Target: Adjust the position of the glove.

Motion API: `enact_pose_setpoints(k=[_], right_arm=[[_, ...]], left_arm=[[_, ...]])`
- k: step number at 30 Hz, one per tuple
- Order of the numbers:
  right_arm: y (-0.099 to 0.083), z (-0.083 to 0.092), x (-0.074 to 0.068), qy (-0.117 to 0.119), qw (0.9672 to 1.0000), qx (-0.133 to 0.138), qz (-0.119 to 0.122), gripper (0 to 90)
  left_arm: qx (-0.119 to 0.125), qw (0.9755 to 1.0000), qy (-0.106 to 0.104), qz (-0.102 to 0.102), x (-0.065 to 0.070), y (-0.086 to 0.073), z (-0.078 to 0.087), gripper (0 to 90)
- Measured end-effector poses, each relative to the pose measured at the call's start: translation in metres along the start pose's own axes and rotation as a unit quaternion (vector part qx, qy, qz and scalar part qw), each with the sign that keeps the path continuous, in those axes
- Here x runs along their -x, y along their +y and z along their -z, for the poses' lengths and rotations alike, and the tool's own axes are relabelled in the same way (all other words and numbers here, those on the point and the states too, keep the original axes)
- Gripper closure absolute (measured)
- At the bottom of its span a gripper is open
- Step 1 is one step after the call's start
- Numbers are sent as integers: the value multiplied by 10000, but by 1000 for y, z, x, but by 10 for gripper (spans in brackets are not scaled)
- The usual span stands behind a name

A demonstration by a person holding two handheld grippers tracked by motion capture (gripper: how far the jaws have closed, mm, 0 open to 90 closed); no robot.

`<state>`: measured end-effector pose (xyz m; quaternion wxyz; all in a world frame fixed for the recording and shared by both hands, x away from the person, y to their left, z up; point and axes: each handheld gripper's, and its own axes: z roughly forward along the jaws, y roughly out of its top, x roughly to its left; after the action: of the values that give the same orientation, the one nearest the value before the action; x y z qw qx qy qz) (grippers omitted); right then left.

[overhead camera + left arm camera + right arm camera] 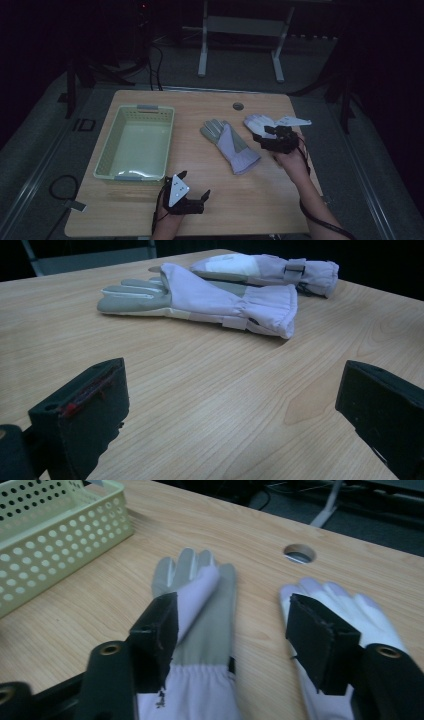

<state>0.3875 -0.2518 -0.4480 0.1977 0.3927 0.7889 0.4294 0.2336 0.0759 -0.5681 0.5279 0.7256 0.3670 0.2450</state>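
Two gloves lie on the table point(150, 210), and the basket point(107, 161) waits at the left, nothing in it that I can see. The right tool point(270, 134) hangs over the far glove point(295, 121) at the table's right side, its jaws partly spread with nothing between them. From its own camera the jaws straddle bare wood between the near glove point(205, 625) and the far one point(345, 605), touching neither as far as I can tell. The left tool point(192, 185) sits low at the front edge near the basket's corner, jaws wide, nothing held.

These are padded winter gloves, soft and light by the look of them. They will sag and fold when lifted, so I would pinch the gathered cuff, where the cloth bunches thick, rather than the limp fingers. The near glove has one finger panel curled over, an easy ridge to grab too.

Hard to read: the room is dim, the far glove's cuff is hidden beneath the right tool from above, and its fingers blur in the right gripper view.
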Motion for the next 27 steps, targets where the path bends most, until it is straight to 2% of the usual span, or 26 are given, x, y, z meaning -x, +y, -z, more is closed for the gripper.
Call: enact_pose_setpoints(k=[2,5,14,20,27], right_arm=[[2,-4,-2,-12,10000,-26,21,391],[8,-20,-9,116,9998,-106,136,409],[12,-53,-19,132,9987,-402,270,473],[7,-75,-23,284,9968,-680,309,504],[-8,-99,-18,203,9944,-1022,163,519]], left_arm=[[2,10000,0,2,0,0,0,7],[0,10000,-10,2,0,0,0,7],[4,10000,-34,2,0,0,0,7],[1,10000,-52,6,0,0,0,7],[1,10000,-72,1,0,0,0,7]])
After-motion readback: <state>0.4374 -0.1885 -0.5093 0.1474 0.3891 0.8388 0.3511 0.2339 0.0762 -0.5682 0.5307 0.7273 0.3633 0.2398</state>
